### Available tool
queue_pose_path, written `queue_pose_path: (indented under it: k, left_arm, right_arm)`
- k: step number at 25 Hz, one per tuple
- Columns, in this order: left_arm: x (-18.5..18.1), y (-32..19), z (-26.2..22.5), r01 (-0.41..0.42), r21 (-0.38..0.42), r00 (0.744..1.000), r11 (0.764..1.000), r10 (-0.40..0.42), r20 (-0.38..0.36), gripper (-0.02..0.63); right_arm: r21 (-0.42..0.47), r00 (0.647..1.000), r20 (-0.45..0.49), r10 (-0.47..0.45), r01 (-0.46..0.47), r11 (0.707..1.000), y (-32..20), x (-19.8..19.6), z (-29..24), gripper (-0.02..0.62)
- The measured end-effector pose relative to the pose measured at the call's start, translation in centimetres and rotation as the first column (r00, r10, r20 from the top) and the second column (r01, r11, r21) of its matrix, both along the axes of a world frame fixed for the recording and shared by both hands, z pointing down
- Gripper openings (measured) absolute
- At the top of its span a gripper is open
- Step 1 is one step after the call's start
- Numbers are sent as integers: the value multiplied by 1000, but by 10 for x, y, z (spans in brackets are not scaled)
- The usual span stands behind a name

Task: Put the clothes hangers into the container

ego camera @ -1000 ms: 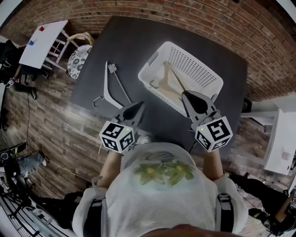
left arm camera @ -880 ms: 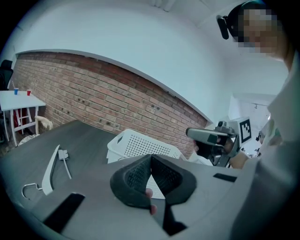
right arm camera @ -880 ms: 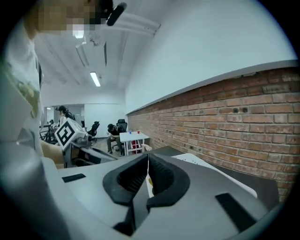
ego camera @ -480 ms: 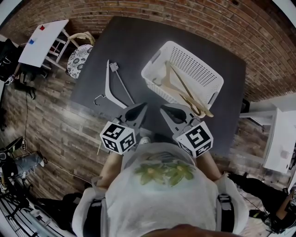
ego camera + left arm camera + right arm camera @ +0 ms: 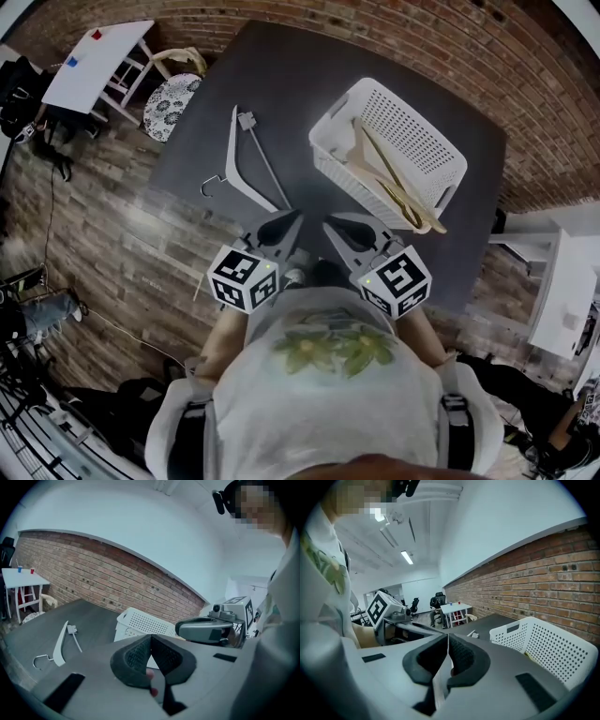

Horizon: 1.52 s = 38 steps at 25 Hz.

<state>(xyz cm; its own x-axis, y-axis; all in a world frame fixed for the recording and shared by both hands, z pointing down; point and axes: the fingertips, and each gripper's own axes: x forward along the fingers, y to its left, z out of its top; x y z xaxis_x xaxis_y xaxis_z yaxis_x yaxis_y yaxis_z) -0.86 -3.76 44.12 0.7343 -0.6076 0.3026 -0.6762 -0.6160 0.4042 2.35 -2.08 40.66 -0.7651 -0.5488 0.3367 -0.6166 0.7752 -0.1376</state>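
Observation:
A white perforated basket (image 5: 433, 142) stands on the dark table (image 5: 281, 84) at the right; it also shows in the left gripper view (image 5: 140, 623) and the right gripper view (image 5: 548, 651). Wooden hangers (image 5: 394, 183) lie in it, one end poking over the near rim. A white hanger (image 5: 239, 164) with a metal hook lies flat on the table, left of the basket (image 5: 61, 644). My left gripper (image 5: 292, 217) is shut and empty near the table's front edge, just short of the white hanger. Close beside it, my right gripper (image 5: 328, 223) is also shut with nothing in it.
The table's front edge lies right under both grippers. A brick wall runs behind the table. On the wooden floor at the left stand a small white table (image 5: 94, 70) and a round patterned seat (image 5: 173, 94). White furniture (image 5: 562, 281) stands at the right.
My right gripper drew back from the basket's near rim and swung left, ending beside the left gripper. The wooden hangers stayed in the basket. The left gripper shifted slightly.

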Motion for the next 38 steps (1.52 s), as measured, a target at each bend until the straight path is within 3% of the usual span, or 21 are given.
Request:
queue_pose_path:
  k: [18,23,26,38]
  left_arm:
    - [-139,58,19,205,-45,979,978,-204,25,29]
    - [-154,67,26,250,-65,968,966,-250,11,29]
    - [-160,64,27,267,-64,964,962,-267,7,29]
    - [-189,26,43,295,-80,955,952,-295,4,29]
  right_arm:
    - [8,994,-40,-101,101,995,25,-125,15,35]
    - [-25,988,-65,-142,141,990,30,-141,29,40]
    - [-45,982,-95,-165,162,986,27,-148,41,110]
    - [-59,947,-256,-192,183,981,-15,-172,96,164]
